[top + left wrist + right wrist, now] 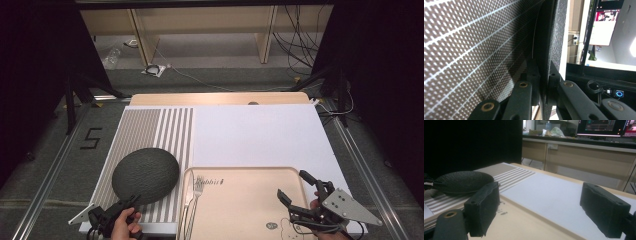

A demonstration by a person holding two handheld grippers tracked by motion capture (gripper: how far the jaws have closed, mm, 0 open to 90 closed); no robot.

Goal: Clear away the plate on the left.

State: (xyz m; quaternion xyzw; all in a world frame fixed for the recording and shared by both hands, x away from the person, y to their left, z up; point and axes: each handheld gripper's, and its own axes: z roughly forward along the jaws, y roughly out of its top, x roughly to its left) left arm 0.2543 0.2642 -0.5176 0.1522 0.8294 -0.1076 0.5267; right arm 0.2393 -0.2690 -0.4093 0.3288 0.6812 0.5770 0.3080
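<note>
A dark grey, rough-textured round plate (145, 172) lies on a brown-and-white striped placemat (150, 125) at the left of the table. My left gripper (132, 200) comes in from the near left edge and is shut on the plate's near rim. In the left gripper view its jaws pinch that dark rim (554, 37), with the placemat (474, 50) close beside them. My right gripper (292, 184) hangs open over the near right part of a beige tray (240, 210), nothing between its pads (484, 207). The plate (461, 181) shows far left in the right gripper view.
A fork (192, 200) lies along the tray's left edge. A white board (260, 135) covers the middle and right of the table beyond the tray. Black curtains and stands flank the table, with cables on the floor behind it.
</note>
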